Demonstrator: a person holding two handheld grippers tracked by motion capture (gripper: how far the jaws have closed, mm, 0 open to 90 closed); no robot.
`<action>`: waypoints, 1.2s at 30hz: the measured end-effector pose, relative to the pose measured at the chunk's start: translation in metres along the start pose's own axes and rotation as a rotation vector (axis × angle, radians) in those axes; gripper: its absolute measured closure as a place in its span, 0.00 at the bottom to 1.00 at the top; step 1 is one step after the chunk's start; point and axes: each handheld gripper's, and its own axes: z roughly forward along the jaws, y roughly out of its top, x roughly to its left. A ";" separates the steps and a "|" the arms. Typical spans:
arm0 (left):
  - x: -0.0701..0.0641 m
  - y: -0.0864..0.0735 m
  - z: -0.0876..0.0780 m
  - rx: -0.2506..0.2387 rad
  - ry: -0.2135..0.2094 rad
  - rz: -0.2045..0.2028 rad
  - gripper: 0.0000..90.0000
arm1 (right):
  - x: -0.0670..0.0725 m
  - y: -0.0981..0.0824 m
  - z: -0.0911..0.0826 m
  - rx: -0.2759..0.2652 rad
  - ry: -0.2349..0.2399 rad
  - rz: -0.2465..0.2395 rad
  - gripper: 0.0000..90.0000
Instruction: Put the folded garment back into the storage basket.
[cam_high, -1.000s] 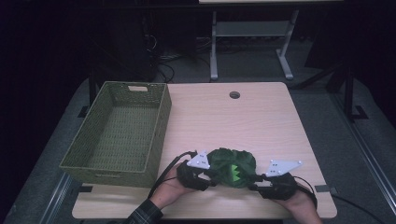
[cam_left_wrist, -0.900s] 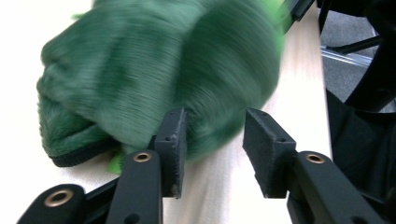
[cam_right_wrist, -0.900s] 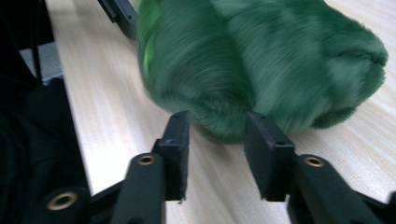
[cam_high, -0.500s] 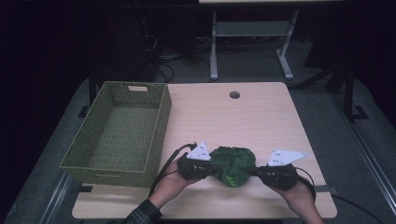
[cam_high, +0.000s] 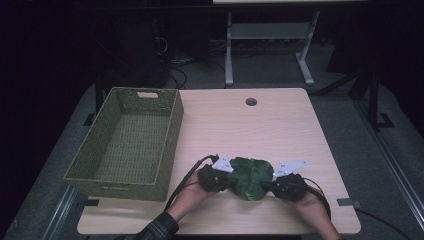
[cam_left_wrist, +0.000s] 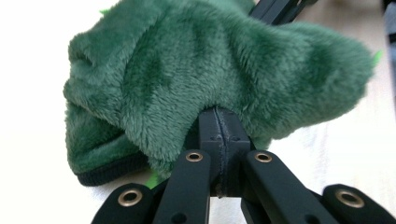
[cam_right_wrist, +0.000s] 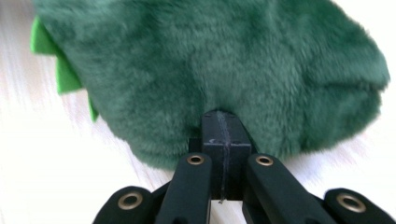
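Green plush toy (cam_high: 250, 176) on tabletop (cam_high: 235, 125), near front edge, about mid-width; wicker basket (cam_high: 125, 142) well apart at left edge.

Left gripper (cam_high: 223, 176) at toy's left side, jaws pressed together, pinching fold of fur (cam_left_wrist: 205, 93). Right gripper (cam_high: 274, 182) at toy's right side, same: jaws together on pile (cam_right_wrist: 219, 79).

Handling judgement: light, soft, floppy; fur compresses, so no slip risk once pinched deep. Not fragile. Likely sags between two holds when lifted. Best hold: thick fabric folds at opposite ends, not thin bright-green felt spikes (cam_right_wrist: 46, 56).
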 end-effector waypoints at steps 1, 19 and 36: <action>0.001 -0.001 0.002 0.001 0.003 -0.009 1.00 | -0.003 -0.004 0.000 0.008 0.007 0.010 1.00; -0.014 -0.003 -0.031 -0.030 -0.040 -0.029 0.99 | -0.017 0.007 -0.030 -0.086 -0.031 0.019 1.00; -0.037 0.009 0.004 -0.016 -0.144 0.001 1.00 | -0.081 0.069 0.003 -0.102 -0.006 0.053 1.00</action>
